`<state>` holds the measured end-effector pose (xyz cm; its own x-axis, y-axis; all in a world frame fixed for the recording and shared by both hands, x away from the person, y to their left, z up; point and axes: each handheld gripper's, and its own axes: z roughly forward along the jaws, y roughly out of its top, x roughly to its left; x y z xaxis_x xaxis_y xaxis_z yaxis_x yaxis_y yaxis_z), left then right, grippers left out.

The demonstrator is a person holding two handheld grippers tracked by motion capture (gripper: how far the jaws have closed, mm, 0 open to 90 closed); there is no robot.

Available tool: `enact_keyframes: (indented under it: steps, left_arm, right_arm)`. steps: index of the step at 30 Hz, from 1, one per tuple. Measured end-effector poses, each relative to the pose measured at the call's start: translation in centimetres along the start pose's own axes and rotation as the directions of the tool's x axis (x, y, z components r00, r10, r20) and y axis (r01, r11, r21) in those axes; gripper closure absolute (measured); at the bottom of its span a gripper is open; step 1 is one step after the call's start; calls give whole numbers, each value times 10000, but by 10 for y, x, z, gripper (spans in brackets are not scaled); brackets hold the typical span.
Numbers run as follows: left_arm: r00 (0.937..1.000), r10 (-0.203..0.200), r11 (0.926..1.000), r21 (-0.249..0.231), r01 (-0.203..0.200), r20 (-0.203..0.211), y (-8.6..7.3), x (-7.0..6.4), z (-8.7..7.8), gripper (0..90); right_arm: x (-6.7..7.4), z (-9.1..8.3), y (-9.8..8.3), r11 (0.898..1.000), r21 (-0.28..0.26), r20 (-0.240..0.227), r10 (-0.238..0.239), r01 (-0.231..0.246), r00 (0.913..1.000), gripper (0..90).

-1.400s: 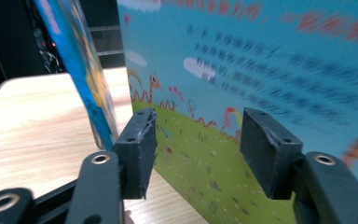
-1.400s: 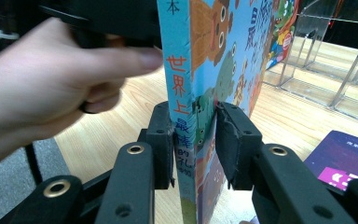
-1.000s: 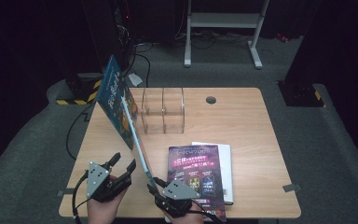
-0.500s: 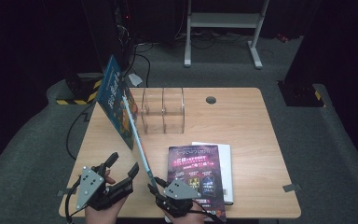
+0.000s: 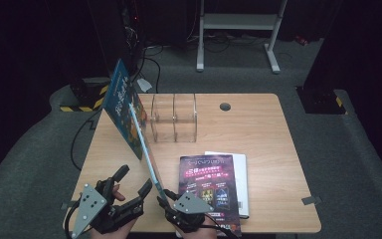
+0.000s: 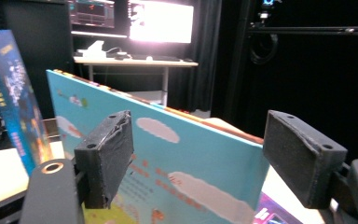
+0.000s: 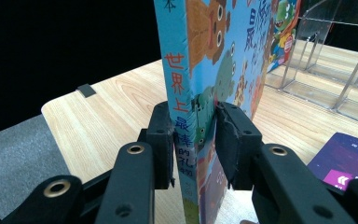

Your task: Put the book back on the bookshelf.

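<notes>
A thin light-blue picture book (image 5: 142, 137) stands on edge over the table's left front. My right gripper (image 5: 163, 194) is shut on its near lower corner. In the right gripper view the pads (image 7: 230, 140) clamp the spine and cover of the book (image 7: 200, 56). My left gripper (image 5: 135, 179) hovers just left of it, open. Its jaws have just been opening, with nothing between them. In the left gripper view that gripper (image 6: 205, 158) faces the book's cloud-printed cover (image 6: 191, 172). A dark blue book (image 5: 122, 107) (image 6: 9, 102) stands upright farther back.
A clear acrylic book rack (image 5: 174, 119) (image 7: 331, 60) stands mid-table behind the books. A purple booklet (image 5: 209, 189) (image 7: 349, 158) lies flat on a white one (image 5: 242, 179) at the front centre. The wooden table (image 5: 258, 134) has a round grommet (image 5: 225, 106) at the back.
My left gripper's jaws have spread wider and it has drawn back a little from the light-blue book towards the near edge. The right gripper and the book have stayed put.
</notes>
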<state>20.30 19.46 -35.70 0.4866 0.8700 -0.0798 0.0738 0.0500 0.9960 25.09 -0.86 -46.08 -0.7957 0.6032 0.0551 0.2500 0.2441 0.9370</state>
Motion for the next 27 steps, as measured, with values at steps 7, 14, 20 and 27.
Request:
enact_keyframes:
  steps: [7,14,20,27]
  left_arm:
    - [9997,209,9997,90,-210,93,-5,-14,8,198]
    - [9991,364,9978,563,-350,-225,-17,-19,20,186]
    - [9989,313,9951,952,-278,-360,-27,-20,28,187]
    - [9981,340,9917,1258,-272,-521,-37,-21,35,192]
  right_arm:
    - [0,0,0,10000,11,18,8,-8,10000,677]
    - [-1,-1,0,10000,-26,-1,59,-59,10000,678]
    - [-1,-1,0,10000,-28,-6,57,-57,10000,678]
    - [-1,0,-1,9999,-16,-27,101,-101,9999,676]
